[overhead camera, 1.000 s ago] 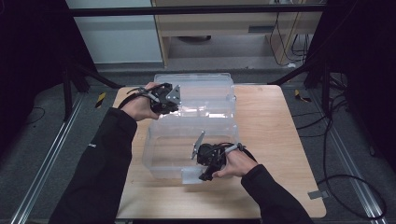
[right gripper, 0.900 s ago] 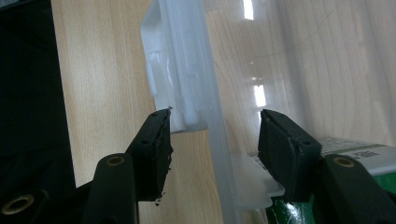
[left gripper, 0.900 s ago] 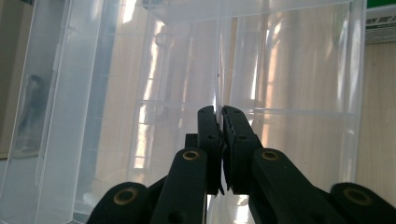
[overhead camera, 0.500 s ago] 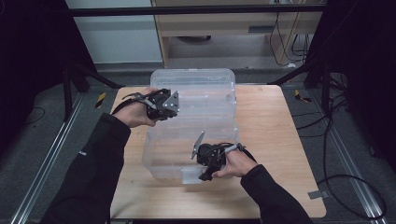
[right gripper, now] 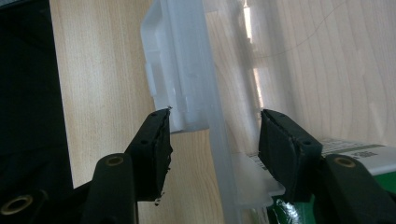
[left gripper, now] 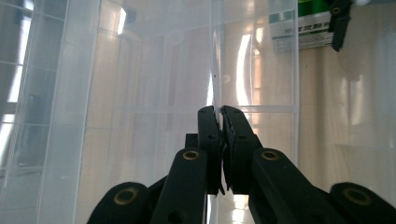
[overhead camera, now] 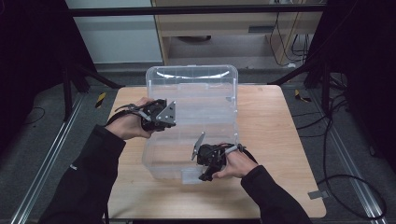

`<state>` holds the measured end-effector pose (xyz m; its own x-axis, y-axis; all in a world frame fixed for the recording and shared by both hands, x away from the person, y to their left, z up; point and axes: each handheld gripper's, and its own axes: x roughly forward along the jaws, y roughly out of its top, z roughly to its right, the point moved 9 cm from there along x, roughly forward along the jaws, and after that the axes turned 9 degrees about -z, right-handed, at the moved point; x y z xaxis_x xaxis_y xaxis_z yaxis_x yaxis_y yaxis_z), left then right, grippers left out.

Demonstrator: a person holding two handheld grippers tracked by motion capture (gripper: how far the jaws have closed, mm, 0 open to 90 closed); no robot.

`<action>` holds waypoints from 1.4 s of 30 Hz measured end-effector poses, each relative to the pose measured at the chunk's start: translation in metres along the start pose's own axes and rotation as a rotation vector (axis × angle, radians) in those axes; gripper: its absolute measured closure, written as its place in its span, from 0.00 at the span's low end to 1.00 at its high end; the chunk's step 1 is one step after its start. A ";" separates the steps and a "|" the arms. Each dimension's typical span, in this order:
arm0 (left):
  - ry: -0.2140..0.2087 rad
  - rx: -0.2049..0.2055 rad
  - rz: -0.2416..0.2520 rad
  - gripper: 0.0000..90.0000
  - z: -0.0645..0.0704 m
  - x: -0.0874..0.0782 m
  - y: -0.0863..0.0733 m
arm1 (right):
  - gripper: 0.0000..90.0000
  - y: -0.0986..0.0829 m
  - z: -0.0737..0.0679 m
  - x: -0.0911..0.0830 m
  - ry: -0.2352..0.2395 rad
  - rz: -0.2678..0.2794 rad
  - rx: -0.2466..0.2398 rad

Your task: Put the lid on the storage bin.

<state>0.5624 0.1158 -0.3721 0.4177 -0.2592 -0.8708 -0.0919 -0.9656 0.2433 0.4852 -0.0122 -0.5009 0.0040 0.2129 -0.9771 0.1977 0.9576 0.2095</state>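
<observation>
where glare blurs lid [left gripper: 154, 93], edge indistinct

My left gripper [left gripper: 219, 126] pinches the thin edge of the clear plastic lid [left gripper: 154, 84]. Far off at the upper right sit a green-and-white box [left gripper: 299, 28] and the other gripper's black tip [left gripper: 338, 23].

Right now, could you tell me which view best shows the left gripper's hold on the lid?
The left gripper view: its jaws are closed on the lid's thin clear edge. The high view shows the left gripper at the raised lid, jaws hidden. The right gripper view shows the box's front rim.
</observation>
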 end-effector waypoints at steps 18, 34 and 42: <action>-0.032 -0.004 0.004 0.95 0.024 -0.002 -0.003 | 0.45 -0.001 -0.003 0.002 -0.034 0.001 -0.036; -0.032 -0.002 0.002 0.94 0.024 -0.002 -0.002 | 0.41 -0.004 -0.008 -0.015 -0.111 0.115 -0.036; -0.035 -0.004 -0.005 0.94 0.024 -0.003 -0.002 | 0.48 -0.012 -0.012 -0.054 -0.118 0.276 0.007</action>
<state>0.5396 0.1182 -0.3808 0.3865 -0.2552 -0.8863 -0.0859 -0.9667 0.2409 0.4714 -0.0327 -0.4496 0.1727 0.4409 -0.8808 0.1803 0.8650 0.4683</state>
